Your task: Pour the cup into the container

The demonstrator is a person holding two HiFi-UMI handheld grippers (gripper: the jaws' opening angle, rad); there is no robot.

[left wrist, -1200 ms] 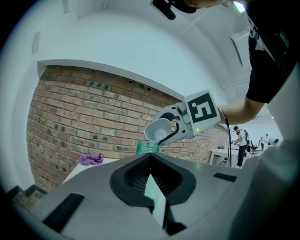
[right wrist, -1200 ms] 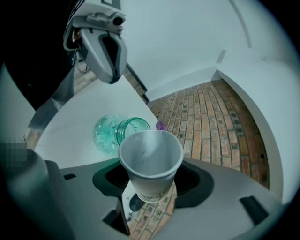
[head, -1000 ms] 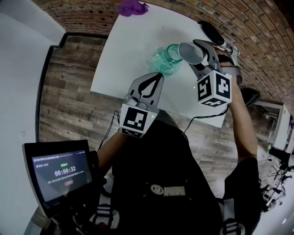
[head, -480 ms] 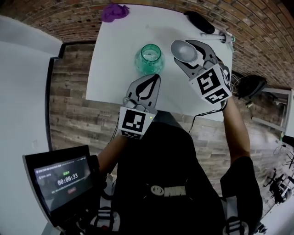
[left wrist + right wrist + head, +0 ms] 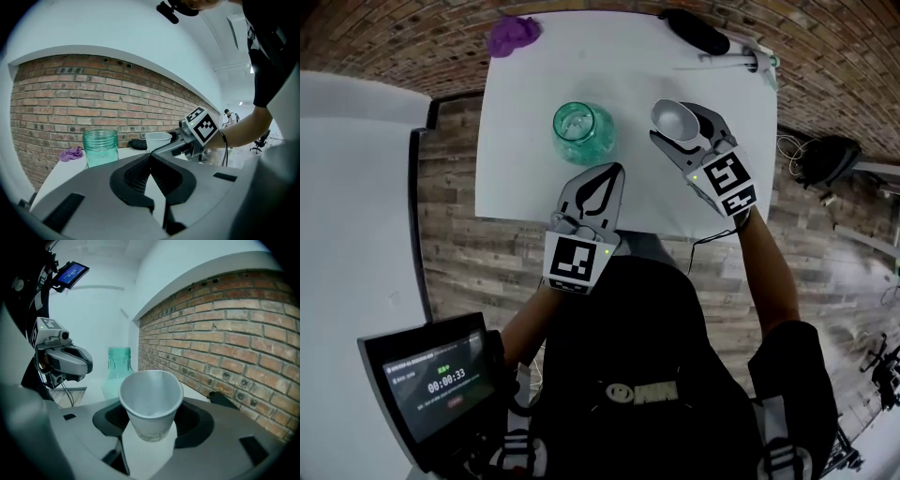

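The white paper cup [image 5: 151, 401] is pinched between the right fingers [image 5: 220, 437], mouth up and its rim squeezed oval. The teal glass jar [image 5: 581, 131] stands on the white bench [image 5: 525, 183], just ahead of the left fingers [image 5: 581, 192], which are shut together on nothing. The jar is off to the left of the right fingers.

Head view looks steeply down; both gripper views, low, share the jar [image 5: 581, 133].
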